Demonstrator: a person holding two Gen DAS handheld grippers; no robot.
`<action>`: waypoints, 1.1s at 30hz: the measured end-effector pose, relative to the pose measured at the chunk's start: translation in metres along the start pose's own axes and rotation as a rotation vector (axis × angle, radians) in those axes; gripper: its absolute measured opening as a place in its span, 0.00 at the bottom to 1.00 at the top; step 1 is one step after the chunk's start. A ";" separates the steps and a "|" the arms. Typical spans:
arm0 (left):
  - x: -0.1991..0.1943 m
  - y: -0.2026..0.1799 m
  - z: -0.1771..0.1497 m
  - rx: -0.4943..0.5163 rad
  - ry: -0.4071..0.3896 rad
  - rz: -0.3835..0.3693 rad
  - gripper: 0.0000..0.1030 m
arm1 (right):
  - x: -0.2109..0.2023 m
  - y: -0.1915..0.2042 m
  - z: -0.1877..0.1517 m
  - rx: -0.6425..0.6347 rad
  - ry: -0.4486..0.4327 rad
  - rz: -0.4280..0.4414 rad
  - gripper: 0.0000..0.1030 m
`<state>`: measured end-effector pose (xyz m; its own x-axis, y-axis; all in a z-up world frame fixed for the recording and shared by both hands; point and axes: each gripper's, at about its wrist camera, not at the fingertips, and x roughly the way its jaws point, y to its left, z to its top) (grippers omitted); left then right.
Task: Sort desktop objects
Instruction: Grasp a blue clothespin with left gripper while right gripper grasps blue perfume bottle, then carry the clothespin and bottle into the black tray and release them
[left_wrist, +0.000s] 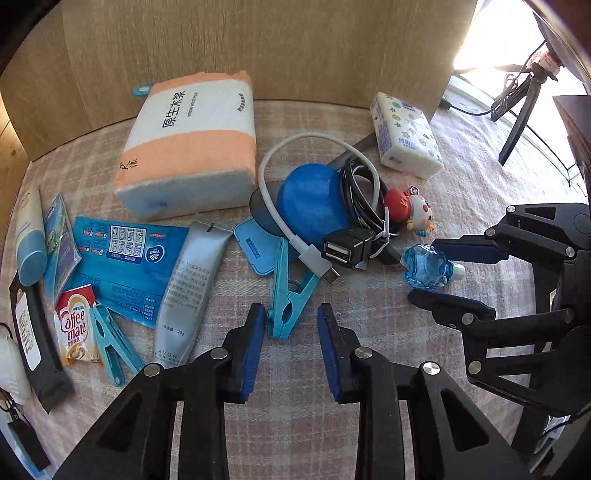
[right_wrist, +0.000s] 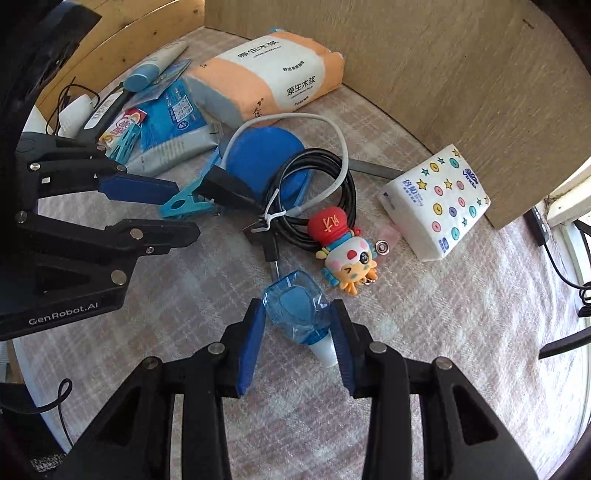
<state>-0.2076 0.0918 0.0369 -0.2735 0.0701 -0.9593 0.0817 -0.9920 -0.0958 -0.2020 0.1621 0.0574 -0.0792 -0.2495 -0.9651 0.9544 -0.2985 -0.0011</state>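
Nearest us, our right gripper (right_wrist: 297, 325) clasps the small blue bottle (right_wrist: 295, 308) between its pads. Our left gripper (left_wrist: 291, 332) stands partly open and empty, the blue clothespin (left_wrist: 286, 291) at twelve o'clock. Beyond, at eleven o'clock, lies the orange tissue pack (left_wrist: 188, 144).

A left claw (left_wrist: 291, 325) hangs over a cluttered checked table (left_wrist: 369, 332), its blue pads apart, a turquoise clothes peg (left_wrist: 286, 291) just ahead. At right, the right claw (left_wrist: 436, 271) brackets a small clear blue bottle (left_wrist: 428, 266).
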 end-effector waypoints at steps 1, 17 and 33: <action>0.000 0.001 0.000 -0.008 0.001 -0.004 0.17 | 0.000 0.000 0.000 0.009 0.001 -0.004 0.34; -0.028 -0.015 -0.046 -0.038 -0.025 -0.066 0.15 | -0.034 -0.009 -0.054 0.295 -0.006 0.059 0.31; -0.086 -0.169 -0.063 0.251 -0.078 -0.226 0.15 | -0.143 -0.061 -0.174 0.607 -0.163 -0.013 0.31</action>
<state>-0.1378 0.2596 0.1193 -0.3306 0.2922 -0.8974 -0.2251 -0.9478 -0.2257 -0.1989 0.3758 0.1500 -0.1779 -0.3654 -0.9137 0.6234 -0.7603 0.1827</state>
